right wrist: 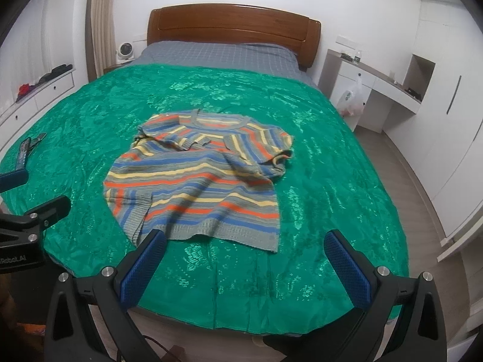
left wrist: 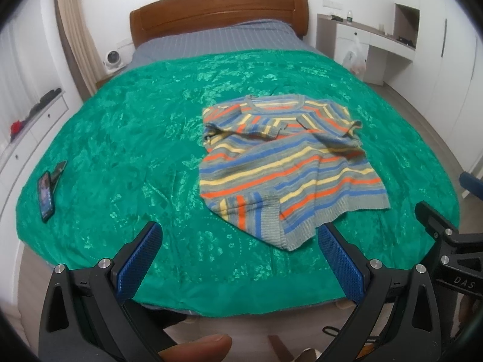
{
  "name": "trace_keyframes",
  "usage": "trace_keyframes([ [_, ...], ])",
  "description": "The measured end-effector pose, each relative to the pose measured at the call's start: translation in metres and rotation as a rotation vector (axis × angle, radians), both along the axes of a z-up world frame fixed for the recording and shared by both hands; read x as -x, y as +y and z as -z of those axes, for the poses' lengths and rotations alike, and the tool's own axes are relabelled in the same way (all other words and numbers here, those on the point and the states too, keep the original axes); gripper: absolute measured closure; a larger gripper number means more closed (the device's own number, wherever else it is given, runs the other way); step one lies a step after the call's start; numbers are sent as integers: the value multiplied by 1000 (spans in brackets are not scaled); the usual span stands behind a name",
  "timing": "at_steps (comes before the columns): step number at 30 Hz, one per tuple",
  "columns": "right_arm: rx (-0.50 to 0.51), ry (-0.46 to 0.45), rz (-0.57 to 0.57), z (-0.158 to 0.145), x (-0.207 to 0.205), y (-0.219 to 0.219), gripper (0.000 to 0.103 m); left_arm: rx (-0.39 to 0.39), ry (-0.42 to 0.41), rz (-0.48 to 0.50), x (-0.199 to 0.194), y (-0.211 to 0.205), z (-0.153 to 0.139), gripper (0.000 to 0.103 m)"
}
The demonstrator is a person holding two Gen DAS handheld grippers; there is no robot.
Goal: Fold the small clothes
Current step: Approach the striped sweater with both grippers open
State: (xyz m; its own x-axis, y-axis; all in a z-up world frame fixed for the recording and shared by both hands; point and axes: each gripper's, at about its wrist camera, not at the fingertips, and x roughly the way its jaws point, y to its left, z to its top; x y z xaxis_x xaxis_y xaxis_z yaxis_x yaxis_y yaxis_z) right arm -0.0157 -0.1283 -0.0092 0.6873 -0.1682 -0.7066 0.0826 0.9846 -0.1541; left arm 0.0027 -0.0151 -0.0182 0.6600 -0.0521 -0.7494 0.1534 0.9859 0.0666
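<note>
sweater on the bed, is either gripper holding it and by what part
Nothing is held. The left gripper and right gripper are both open, short of the sweater, which lies loose on the bed cover.

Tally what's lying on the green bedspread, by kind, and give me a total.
Striped sweater: 1
Phone: 1
Small dark object beside the phone, too unclear to identify: 1
Total: 3
Both grippers, left gripper and right gripper, are open and hold nothing.

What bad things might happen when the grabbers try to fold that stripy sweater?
The sweater lies rumpled, with its sleeves already crossed over the chest, so a fold might trap lumps. The green bedspread beneath looks thin and slippery; the open right gripper or left gripper might pinch it along with the hem.
</note>
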Motion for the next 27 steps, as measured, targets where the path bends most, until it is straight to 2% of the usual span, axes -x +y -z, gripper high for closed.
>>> trace_keyframes([
  [8, 5, 12, 15, 1, 0, -1, 0, 9, 26, -16, -2, 6, 3, 0],
  [27, 31, 22, 75, -6, 1, -10, 0, 4, 23, -22, -1, 7, 1, 0],
])
